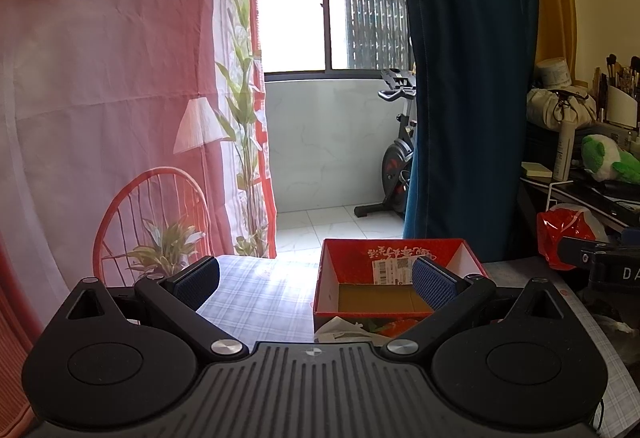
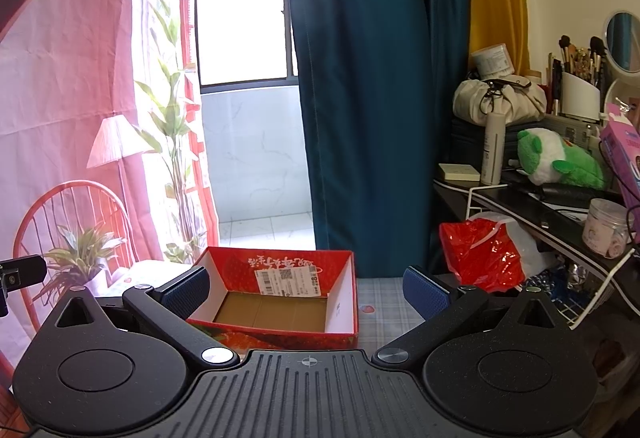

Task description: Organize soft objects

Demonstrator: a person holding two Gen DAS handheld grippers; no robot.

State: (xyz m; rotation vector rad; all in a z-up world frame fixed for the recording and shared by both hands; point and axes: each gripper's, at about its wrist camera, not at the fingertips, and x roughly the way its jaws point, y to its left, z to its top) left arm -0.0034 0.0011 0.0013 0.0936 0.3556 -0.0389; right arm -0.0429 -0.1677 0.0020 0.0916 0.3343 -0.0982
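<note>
A table with a checked cloth (image 2: 384, 302) lies ahead of me, and on it sits a red cardboard box (image 2: 280, 330), open-topped and empty, its long axis running left to right across my view. On the dark shelf (image 2: 520, 198) to my right, a green and white plush toy (image 2: 560, 162) lies on its side, head pointing left. My left claw (image 1: 316, 278) and right claw (image 2: 306, 288) both hover spread wide, gripping nothing.

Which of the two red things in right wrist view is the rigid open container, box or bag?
The red box on the checked tablecloth: open top, bare brown floor, shipping label on its inner wall. The red plastic bag to its right is crumpled.
</note>
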